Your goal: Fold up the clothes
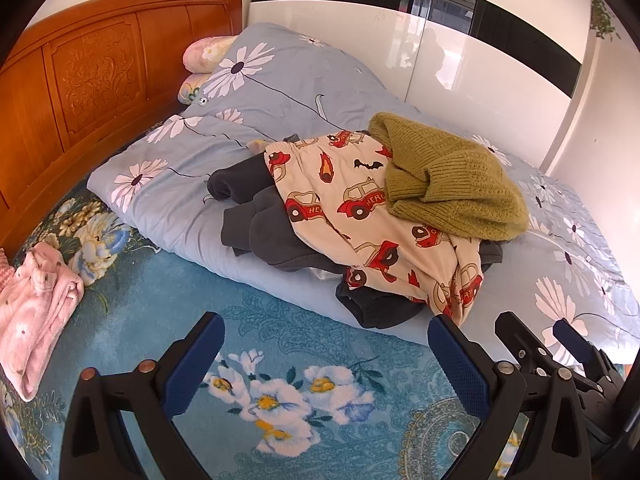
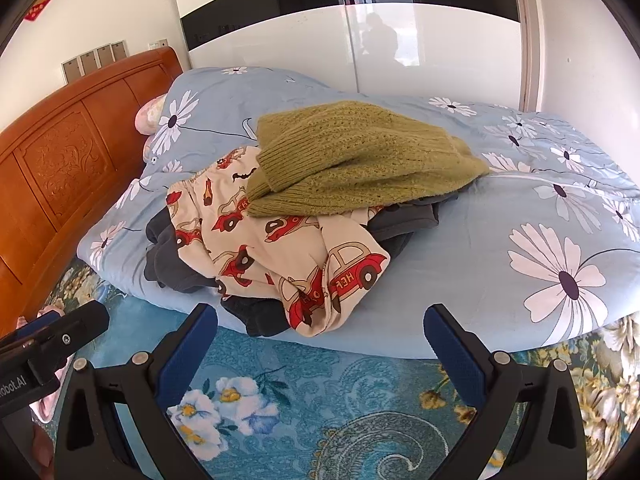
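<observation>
A pile of clothes lies on a light blue daisy quilt [image 1: 180, 216] [image 2: 480, 248]. On top is an olive green knit sweater [image 1: 452, 176] [image 2: 360, 160]. Under it is a cream garment with red cars [image 1: 352, 208] [image 2: 288, 248], over dark grey clothes [image 1: 256, 216] [image 2: 176, 268]. My left gripper [image 1: 326, 336] is open and empty, over the blue floral bedsheet [image 1: 280, 360], short of the pile. My right gripper [image 2: 320, 326] is open and empty, just before the pile's near edge. It also shows in the left wrist view [image 1: 536, 332].
A folded pink garment [image 1: 36, 312] lies at the left on the bedsheet. An orange wooden headboard [image 1: 88, 80] [image 2: 60, 168] stands at the left, with pink pillows [image 1: 208, 56] by it. A glossy white wardrobe [image 1: 400, 52] [image 2: 360, 40] runs behind the bed.
</observation>
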{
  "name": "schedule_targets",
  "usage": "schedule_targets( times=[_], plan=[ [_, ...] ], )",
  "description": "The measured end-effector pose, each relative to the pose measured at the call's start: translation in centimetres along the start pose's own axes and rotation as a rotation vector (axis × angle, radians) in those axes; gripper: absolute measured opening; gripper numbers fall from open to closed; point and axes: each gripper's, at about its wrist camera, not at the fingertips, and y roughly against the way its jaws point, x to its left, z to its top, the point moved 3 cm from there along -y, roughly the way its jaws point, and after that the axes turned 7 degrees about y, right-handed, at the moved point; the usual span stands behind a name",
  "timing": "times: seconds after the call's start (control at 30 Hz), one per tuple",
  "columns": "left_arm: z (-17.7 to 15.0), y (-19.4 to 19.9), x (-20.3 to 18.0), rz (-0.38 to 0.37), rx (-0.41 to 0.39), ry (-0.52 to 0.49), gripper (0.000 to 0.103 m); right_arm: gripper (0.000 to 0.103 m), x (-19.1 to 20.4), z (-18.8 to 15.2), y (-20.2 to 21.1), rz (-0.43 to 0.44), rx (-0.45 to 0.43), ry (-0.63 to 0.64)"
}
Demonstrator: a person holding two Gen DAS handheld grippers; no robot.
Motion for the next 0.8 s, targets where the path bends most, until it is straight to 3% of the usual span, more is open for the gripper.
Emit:
schedule_targets(
  times=[0.8],
  plan=[
    [-0.8, 0.5, 0.0, -0.017, -0.049, -0.064, 0.103, 0.103, 1.4, 0.4, 0.6, -0.004, -0.005, 0.048]
  ],
)
